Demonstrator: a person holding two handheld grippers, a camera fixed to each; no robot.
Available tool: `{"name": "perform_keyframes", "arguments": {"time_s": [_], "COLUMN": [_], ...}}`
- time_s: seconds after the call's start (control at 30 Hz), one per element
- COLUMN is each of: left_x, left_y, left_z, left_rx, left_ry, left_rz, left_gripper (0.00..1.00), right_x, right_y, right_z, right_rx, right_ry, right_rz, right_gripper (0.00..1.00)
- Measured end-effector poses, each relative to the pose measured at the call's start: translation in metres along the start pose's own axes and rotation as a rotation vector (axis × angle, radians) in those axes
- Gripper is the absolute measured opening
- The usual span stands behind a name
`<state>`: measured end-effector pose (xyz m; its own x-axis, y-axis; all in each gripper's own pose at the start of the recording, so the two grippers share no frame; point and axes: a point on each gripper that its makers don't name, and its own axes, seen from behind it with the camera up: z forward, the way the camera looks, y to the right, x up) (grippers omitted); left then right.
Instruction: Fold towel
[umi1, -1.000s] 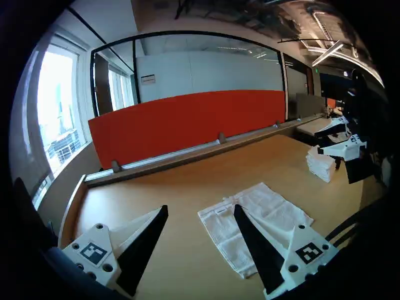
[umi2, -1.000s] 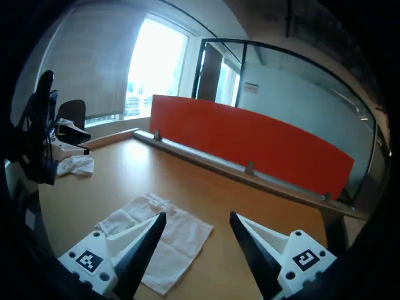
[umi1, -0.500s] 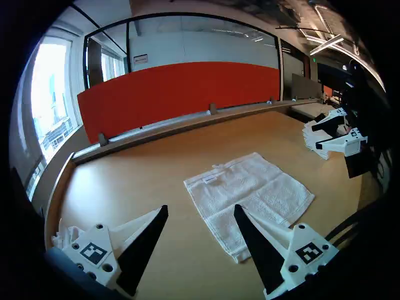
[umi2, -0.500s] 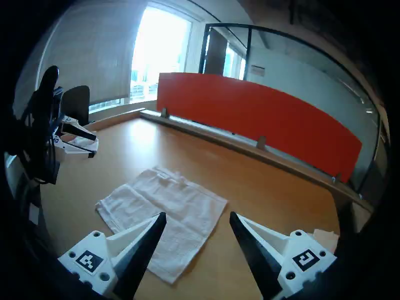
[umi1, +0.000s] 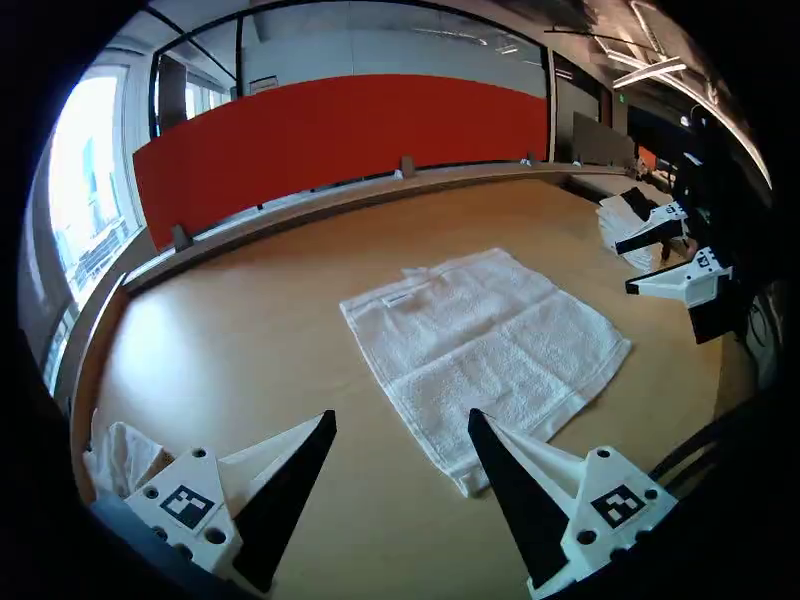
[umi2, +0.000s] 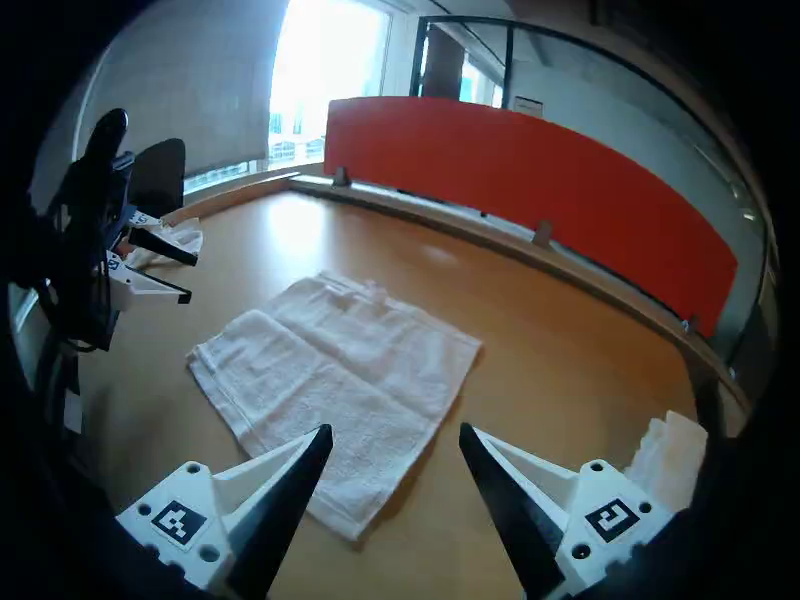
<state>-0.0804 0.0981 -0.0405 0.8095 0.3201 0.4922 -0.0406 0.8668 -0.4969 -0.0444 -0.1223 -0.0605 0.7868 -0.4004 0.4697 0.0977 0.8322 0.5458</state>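
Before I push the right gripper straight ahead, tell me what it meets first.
Probably the white towel, near its closest edge. It lies flat on the table, ahead of the right gripper and between its open fingers. Depth is hard to judge here.

Bare wooden surface (umi1: 250, 330) lies open on every side of the flat towel (umi1: 480, 340). A red partition (umi1: 330, 130) walls the far edge. A folded stack (umi2: 672, 455) sits to my right and a crumpled cloth (umi1: 120, 455) to my left.
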Motion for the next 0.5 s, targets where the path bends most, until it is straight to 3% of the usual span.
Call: {"name": "perform_keyframes", "arguments": {"time_s": [0.5], "left_x": [-0.044], "left_y": [0.031], "left_z": [0.020], "left_rx": [-0.111], "left_ry": [-0.123], "left_rz": [0.009], "left_gripper": [0.99], "right_x": [-0.061], "right_y": [-0.027], "right_z": [0.015], "right_rx": [0.086], "right_ry": [-0.131], "right_rz": [-0.024], "right_gripper": [0.98]}}
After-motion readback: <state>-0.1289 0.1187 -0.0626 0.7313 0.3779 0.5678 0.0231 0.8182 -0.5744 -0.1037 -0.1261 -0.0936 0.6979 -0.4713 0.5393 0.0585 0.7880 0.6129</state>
